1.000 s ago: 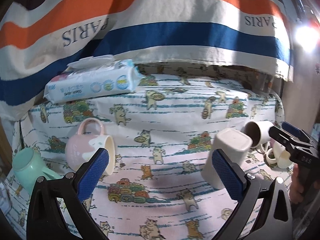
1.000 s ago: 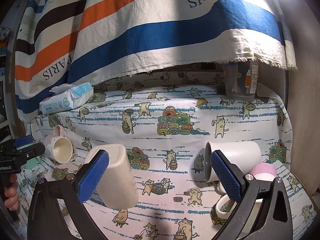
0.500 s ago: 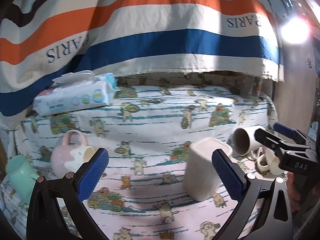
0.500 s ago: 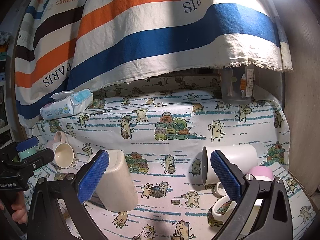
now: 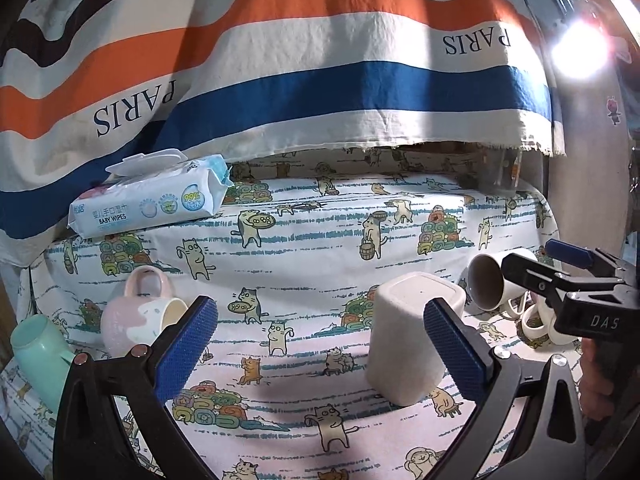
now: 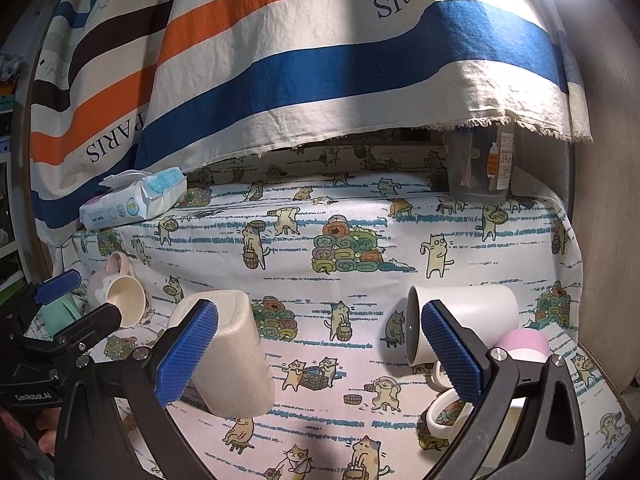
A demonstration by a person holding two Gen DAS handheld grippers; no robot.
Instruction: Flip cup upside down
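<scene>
A beige square cup (image 5: 412, 340) stands upside down on the cat-print cloth; it also shows in the right wrist view (image 6: 232, 356). My left gripper (image 5: 320, 356) is open and empty, the cup just inside its right finger. My right gripper (image 6: 318, 356) is open and empty; it shows in the left wrist view (image 5: 560, 272) at the right. A white mug (image 6: 468, 316) lies on its side behind its right finger, also seen in the left wrist view (image 5: 492, 284). A pink-and-cream mug (image 5: 136, 316) lies on its side at left, with a mint cup (image 5: 36, 356) beside it.
A pack of baby wipes (image 5: 152, 196) lies at the back left. A striped cloth (image 5: 320, 80) hangs over the back. A clear container (image 6: 480, 168) stands back right. More small mugs (image 6: 516, 364) cluster at the right edge by a wall (image 6: 608, 200).
The left gripper has drawn back and shifted, so the upside-down beige cup now sits further inside its view. The right gripper has barely moved. No cup has moved.
</scene>
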